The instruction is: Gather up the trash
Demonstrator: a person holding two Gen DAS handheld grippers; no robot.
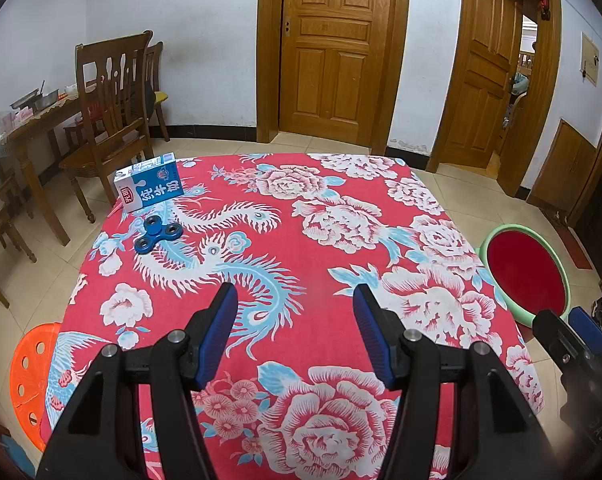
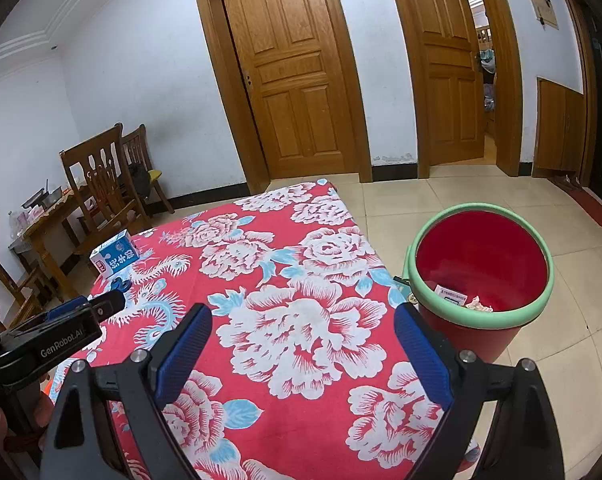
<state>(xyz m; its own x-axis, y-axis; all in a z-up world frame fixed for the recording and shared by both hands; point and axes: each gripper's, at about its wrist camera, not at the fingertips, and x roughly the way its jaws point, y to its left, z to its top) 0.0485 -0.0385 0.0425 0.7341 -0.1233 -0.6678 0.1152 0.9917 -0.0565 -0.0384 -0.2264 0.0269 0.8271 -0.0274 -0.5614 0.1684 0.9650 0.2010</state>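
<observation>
A blue and white milk carton [image 1: 151,182] lies at the far left corner of the red flowered table [image 1: 325,240]; it also shows in the right wrist view [image 2: 115,259]. A blue fidget spinner [image 1: 157,234] lies just in front of it. My left gripper [image 1: 295,296] is open and empty over the table's near middle, well short of both. My right gripper [image 2: 303,318] is open and empty over the table's right side. A red bin with a green rim [image 2: 481,276] stands on the floor right of the table, with paper scraps inside.
Wooden chairs [image 1: 109,120] and a cluttered side table [image 1: 25,128] stand at the left. An orange stool [image 1: 31,376] is by the table's near left corner. Two wooden doors [image 1: 329,52] are behind. Tiled floor surrounds the table.
</observation>
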